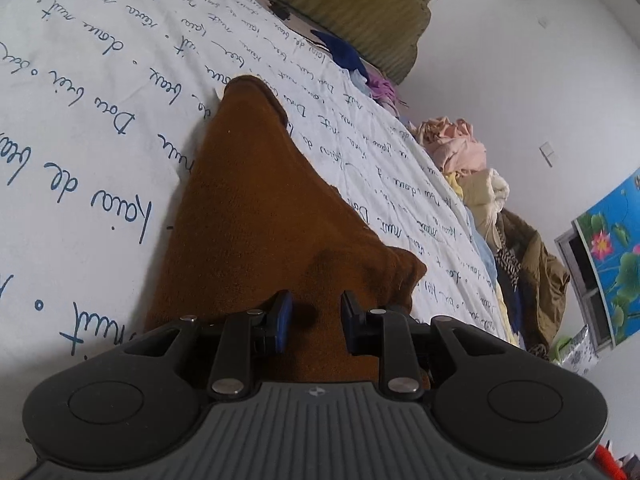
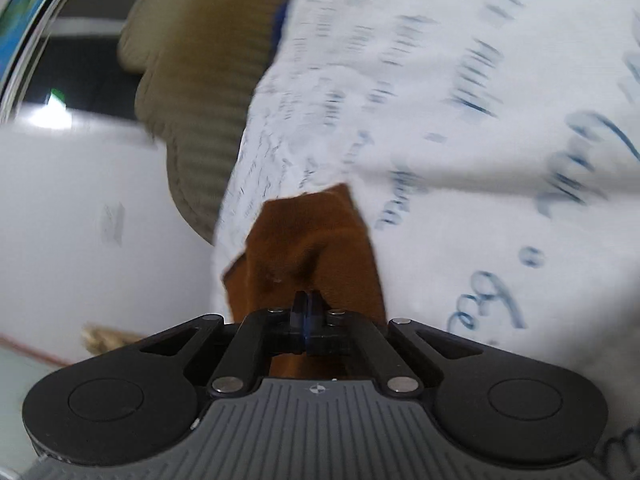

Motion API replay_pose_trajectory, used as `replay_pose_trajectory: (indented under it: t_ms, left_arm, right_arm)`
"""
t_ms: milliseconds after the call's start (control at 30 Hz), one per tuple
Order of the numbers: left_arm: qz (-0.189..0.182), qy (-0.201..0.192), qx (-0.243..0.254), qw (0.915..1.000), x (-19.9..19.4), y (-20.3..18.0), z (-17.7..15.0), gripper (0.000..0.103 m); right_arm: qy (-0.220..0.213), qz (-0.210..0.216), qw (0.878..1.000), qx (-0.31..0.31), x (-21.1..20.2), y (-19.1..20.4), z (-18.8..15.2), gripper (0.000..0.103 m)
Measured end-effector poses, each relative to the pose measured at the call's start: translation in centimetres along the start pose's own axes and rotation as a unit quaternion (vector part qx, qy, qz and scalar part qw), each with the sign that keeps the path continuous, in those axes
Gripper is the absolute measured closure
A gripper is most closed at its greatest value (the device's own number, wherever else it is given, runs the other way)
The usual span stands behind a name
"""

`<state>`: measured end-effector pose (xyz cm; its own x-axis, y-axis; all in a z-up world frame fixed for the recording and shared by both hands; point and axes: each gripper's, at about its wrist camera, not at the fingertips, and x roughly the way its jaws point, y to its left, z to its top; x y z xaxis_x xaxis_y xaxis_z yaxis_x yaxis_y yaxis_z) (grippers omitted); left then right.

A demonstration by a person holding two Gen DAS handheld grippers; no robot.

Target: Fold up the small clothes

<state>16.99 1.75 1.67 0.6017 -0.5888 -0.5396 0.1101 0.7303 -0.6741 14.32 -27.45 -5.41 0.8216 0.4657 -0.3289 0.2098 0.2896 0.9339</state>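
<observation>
Our right gripper [image 2: 307, 312] is pinched fully shut on the brown cloth [image 2: 312, 248], low centre of its blurred frame. Our left gripper [image 1: 316, 322] stands partly open over the cloth [image 1: 256, 216], lying on the printed sheet [image 1: 100, 112]; whether it grips, we cannot tell. We should keep both corners level and taut.

Open printed bedsheet [image 1: 100, 128] lies clear left of the brown cloth [image 1: 248, 216]; heaped clothes [image 1: 468, 160] and an olive pillow [image 1: 360, 4] block the far edge.
</observation>
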Motion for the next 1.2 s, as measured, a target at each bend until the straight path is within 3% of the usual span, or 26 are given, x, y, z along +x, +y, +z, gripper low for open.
replay_pose_trajectory:
  t_ms: [67, 100, 133, 167, 333, 433, 500, 633, 767, 800, 833, 1033, 1200]
  left_arm:
    - [0.007, -0.005, 0.016, 0.9998, -0.3, -0.5, 0.3, 0.077]
    - [0.013, -0.01, 0.026, 0.9995, -0.5, -0.8, 0.4, 0.076]
    - [0.016, -0.012, 0.038, 0.9991, -0.5, -1.1, 0.5, 0.074]
    - [0.021, -0.011, 0.052, 0.9984, -0.4, -1.5, 0.6, 0.069]
    - [0.057, -0.043, 0.106, 0.9918, -0.5, -3.6, 0.8, 0.068]
    - [0.104, -0.034, 0.153, 0.9822, 0.8, -4.8, 1.8, 0.062]
    - [0.106, -0.021, 0.148, 0.983, 2.0, -4.1, 2.6, 0.062]
    - [0.106, 0.005, 0.13, 0.9857, 4.4, -2.1, 3.6, 0.062]
    - [0.1, 0.005, 0.121, 0.9876, 3.7, -1.9, 3.8, 0.062]
    - [0.101, 0.001, 0.133, 0.9859, 3.2, -2.3, 3.5, 0.062]
    - [0.107, -0.001, 0.147, 0.9834, 2.7, -2.6, 3.1, 0.062]
    - [0.163, -0.027, 0.228, 0.9595, 0.1, -5.0, -0.3, 0.062]
    - [0.205, -0.032, 0.257, 0.9439, 0.3, -6.0, -2.3, 0.047]
  right_arm:
    - [0.0, 0.003, 1.0, -0.005, -0.8, 1.3, 0.0, 0.102]
    - [-0.002, 0.014, 1.0, -0.022, -1.3, 2.4, -0.2, 0.087]
    - [-0.003, 0.02, 0.999, -0.047, -1.3, 3.8, -0.2, 0.085]
    - [-0.002, 0.023, 0.997, -0.072, -1.5, 5.2, -0.3, 0.085]
    - [0.03, 0.011, 0.984, -0.173, 2.3, 9.7, -0.4, 0.085]
    - [0.029, -0.075, 0.977, -0.2, 5.2, 9.9, 0.4, 0.088]
    - [0.028, -0.128, 0.972, -0.197, 6.1, 8.3, 1.1, 0.103]
    - [0.039, -0.092, 0.985, -0.139, 6.4, 5.2, 2.9, 0.103]
    - [0.064, -0.076, 0.986, -0.137, 5.9, 6.0, 3.1, 0.103]
    - [0.06, -0.059, 0.986, -0.141, 5.1, 6.7, 2.9, 0.101]
    - [0.058, -0.041, 0.986, -0.154, 3.9, 7.5, 2.7, 0.088]
    - [0.071, -0.044, 0.952, -0.293, -2.3, 11.3, -1.7, 0.084]
    - [0.065, -0.124, 0.91, -0.389, -3.0, 10.8, -6.2, 0.083]
